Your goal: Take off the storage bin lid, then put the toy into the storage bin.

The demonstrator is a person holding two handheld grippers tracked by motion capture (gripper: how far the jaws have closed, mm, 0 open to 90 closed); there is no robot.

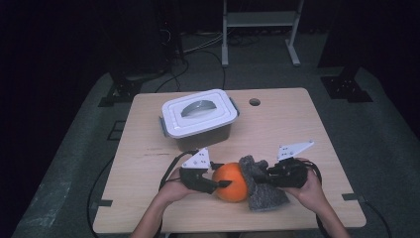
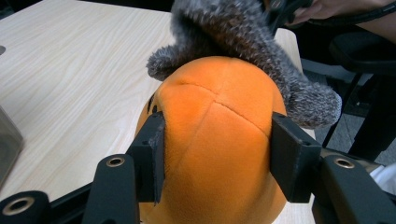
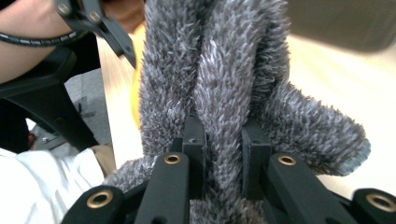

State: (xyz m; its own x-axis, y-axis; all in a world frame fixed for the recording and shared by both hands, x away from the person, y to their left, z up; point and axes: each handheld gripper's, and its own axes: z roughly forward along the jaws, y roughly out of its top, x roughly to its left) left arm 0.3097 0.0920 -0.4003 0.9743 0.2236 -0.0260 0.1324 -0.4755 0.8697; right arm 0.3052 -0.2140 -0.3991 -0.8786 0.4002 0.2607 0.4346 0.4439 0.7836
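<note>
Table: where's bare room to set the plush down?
Free: the wide strip right of the lidded box, past the grommet hole, and the table's left front corner. Crowded: front centre, where both grippers hold the orange plush and grey fuzzy cloth.

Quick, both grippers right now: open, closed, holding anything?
Left gripper: jaws closed on the orange plush ball, one pad on each side.
Right gripper: jaws closed on a fold of the grey fuzzy cloth.

Overhead light fell only on my table (image 1: 297, 124), leaving the room behind it near black. My close-ups were brighter, though the grey fabric (image 3: 224, 84) blurred softly near the lens.
</note>
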